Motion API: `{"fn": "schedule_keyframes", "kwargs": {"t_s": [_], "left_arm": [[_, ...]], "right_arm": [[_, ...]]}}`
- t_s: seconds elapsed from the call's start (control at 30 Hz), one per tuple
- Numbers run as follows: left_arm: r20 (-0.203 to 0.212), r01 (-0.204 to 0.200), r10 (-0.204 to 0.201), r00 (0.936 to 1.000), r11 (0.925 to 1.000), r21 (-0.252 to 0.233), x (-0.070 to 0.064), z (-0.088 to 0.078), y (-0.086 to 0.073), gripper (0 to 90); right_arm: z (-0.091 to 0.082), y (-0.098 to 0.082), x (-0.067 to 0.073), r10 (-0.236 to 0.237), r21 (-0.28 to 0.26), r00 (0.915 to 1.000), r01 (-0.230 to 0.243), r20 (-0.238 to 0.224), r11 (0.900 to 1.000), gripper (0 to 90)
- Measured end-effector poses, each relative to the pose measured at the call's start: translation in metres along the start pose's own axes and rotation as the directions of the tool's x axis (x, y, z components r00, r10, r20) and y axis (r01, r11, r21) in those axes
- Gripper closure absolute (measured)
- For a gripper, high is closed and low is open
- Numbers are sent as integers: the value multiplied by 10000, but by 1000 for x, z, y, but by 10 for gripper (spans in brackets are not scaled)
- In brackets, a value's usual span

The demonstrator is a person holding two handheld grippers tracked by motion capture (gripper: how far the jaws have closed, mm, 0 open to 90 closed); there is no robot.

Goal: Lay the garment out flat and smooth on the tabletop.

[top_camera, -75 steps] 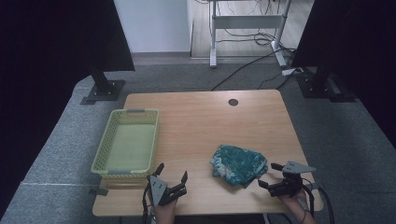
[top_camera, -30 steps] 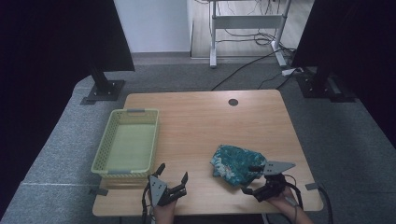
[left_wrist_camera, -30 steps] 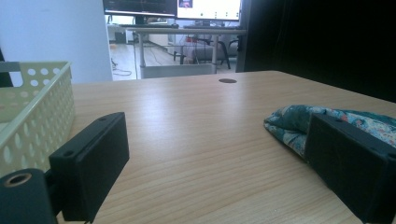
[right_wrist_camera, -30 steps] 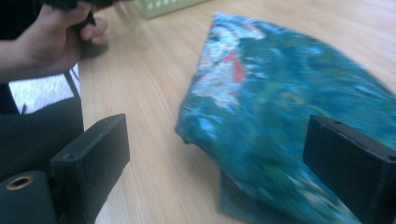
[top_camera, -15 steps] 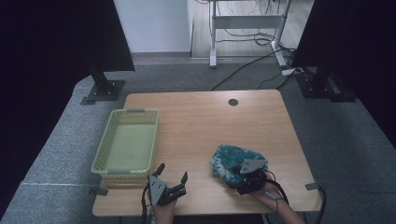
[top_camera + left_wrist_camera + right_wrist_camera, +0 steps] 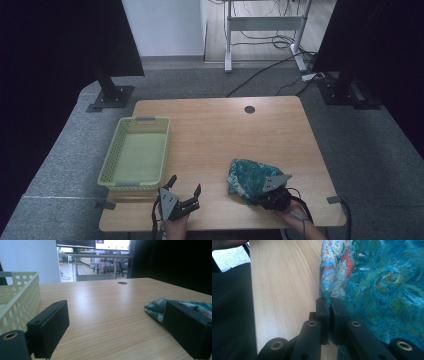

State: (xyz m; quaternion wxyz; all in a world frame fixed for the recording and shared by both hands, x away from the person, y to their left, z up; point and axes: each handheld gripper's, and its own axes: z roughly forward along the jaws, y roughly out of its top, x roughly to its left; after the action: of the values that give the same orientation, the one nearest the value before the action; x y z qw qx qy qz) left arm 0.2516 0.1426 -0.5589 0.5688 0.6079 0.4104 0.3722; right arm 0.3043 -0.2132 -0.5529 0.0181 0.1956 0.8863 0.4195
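Observation:
A crumpled teal patterned cloth (image 6: pixel 250 175) lies on the wooden table (image 6: pixel 225 130) at the front right. My right gripper (image 6: pixel 256 196) is at the cloth's near edge. Its jaws have just been closing, and in the right gripper view they (image 6: pixel 329 301) pinch a fold of the cloth (image 6: pixel 382 282). My left gripper (image 6: pixel 185 184) rests open near the front edge, left of the cloth. Between its wide jaws (image 6: pixel 116 315) is bare table, with the cloth (image 6: pixel 160 306) beyond the right jaw.
A pale green perforated basket (image 6: pixel 165 150) stands empty at the front left, close to my left gripper, and its wall (image 6: pixel 20 297) is beside the left jaw. A round cable hole (image 6: pixel 249 109) sits at the table's far edge. Dark screens flank the table.
My right gripper moved left from the table's right edge to the cloth, and its jaws closed on the cloth's near edge. The left gripper stayed still and open.

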Motion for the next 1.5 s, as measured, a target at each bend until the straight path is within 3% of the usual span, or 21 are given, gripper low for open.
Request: {"fn": "schedule_keyframes", "kwargs": {"t_s": [0.13,0.23,0.33,0.43,0.5,0.6,0.73,0.83,0.97,1.2,1.5], "left_arm": [[16,11,-11,10000,10000,-40,0,0,0,73],[20,-4,4,10000,10000,-37,0,0,0,73],[32,12,-12,10000,10000,-36,0,0,0,73],[15,1,-1,10000,10000,-20,0,0,0,73],[14,-9,9,10000,10000,-2,0,0,0,73],[35,37,-37,10000,10000,33,1,0,0,74],[34,65,-65,10000,10000,10,1,0,0,74],[69,77,-77,9999,10000,23,1,0,0,74],[109,126,-126,9999,9999,39,2,0,0,74],[157,167,-168,9997,9998,53,2,1,0,75],[158,138,-138,9998,9999,9,2,1,0,86]], "right_arm": [[-11,-2,9,-43,-46,9996,42,-287,10000,860],[-17,-7,18,-91,181,9948,110,-1019,9998,860],[-25,-15,30,-201,291,9859,253,-1660,9993,860],[-37,-18,40,-33,-43,9691,23,-2468,10000,860],[-44,-14,44,-171,-201,9676,124,-2519,9997,860],[-57,2,41,-587,-471,9813,508,-1832,9976,860],[-72,35,16,-785,-1000,9942,710,-734,9925,860],[-78,56,-13,-467,-1239,9989,452,-93,9913,860],[-77,71,-46,110,-1249,9982,-37,582,9922,859],[-65,77,-103,1537,-1052,9779,-1395,1418,9846,850],[-27,86,-150,2230,142,9501,-2316,2183,9727,846]]}}
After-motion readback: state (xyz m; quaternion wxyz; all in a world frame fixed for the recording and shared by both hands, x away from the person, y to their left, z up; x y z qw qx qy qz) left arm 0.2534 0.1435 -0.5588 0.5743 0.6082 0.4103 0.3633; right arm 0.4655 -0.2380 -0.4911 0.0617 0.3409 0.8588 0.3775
